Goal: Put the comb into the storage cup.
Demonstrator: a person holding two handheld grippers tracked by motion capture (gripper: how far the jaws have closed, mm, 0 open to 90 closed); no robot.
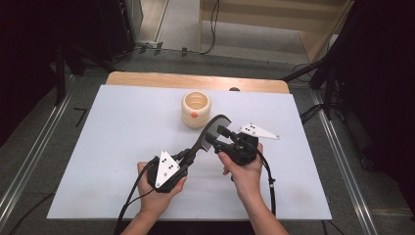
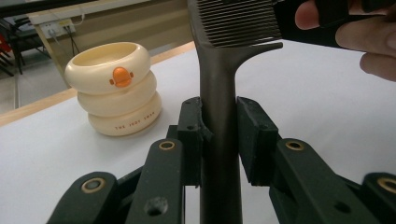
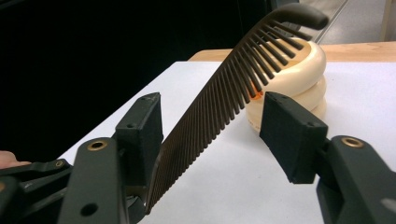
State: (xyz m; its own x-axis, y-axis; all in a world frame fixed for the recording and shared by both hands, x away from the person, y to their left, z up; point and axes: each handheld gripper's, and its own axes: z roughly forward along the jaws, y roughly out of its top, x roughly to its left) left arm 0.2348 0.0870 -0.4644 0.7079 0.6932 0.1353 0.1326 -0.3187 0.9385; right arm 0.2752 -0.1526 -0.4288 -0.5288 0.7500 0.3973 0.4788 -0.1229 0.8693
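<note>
A dark comb (image 1: 208,134) hangs above the white table (image 1: 112,147), slanting up toward a cream ringed cup (image 1: 195,109) with an orange duck bill. My left gripper (image 1: 188,155) is shut on the comb's handle (image 2: 219,116); both pads press its sides. My right gripper (image 1: 220,139) stands open around the comb's teeth (image 3: 219,98). The teeth run close by its left pad (image 3: 142,135), and its right pad (image 3: 292,135) is well apart from them. In the left gripper view, the other hand's fingers (image 2: 373,42) show by the comb's head.
The cup (image 2: 116,88) stands upright just beyond the comb's tip, near the table's far middle. A wooden edge (image 1: 195,81) runs behind the white surface. Metal rails and cables line the floor on both sides.
</note>
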